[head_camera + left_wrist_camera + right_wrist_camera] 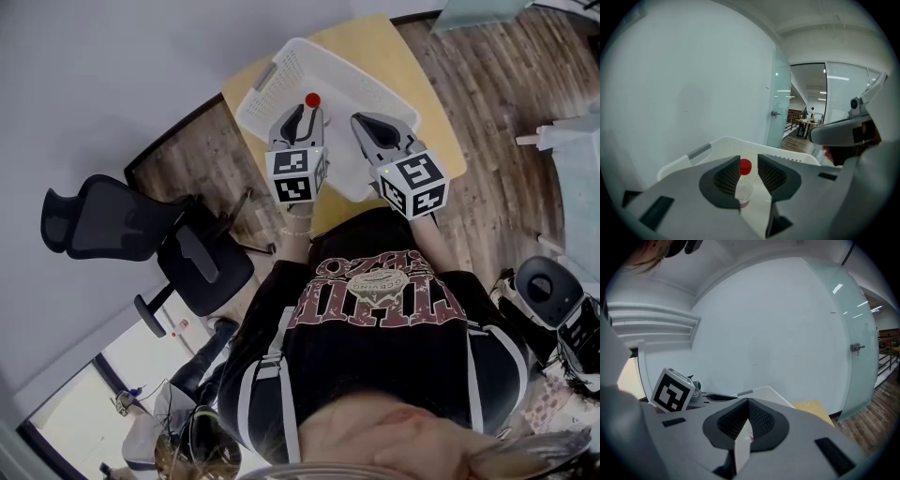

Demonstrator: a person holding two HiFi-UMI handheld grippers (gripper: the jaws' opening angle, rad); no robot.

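- Seen from the head view, a person in a black printed T-shirt holds two grey grippers over a white tray (pixel 281 56) that sits on a pale wooden table (pixel 427 108).
- The left gripper (pixel 307 111) has its jaws apart. A small clear bottle (pixel 743 187) with a red cap (pixel 746 166) stands between them. It is close against the left pad, and a gap shows on the right side.
- In the head view the red cap (pixel 312 100) sits right at the left gripper's tip, over the tray's middle.
- The right gripper (pixel 361 122) is just beside the left one, also over the tray. In the right gripper view, the jaws (pixel 748 404) are pressed together at the tips. A pale sliver shows below them; I cannot tell what it is.
- A grey handle (pixel 265 75) sits on the tray's far-left rim.
- A plain white wall rises close behind the table, hemming in the tray's far side.
- A black office chair (pixel 141 234) stands to the person's left on the wood-plank floor (pixel 506 122).
- A frosted glass door (pixel 780 108) lies beyond the tray in the left gripper view.
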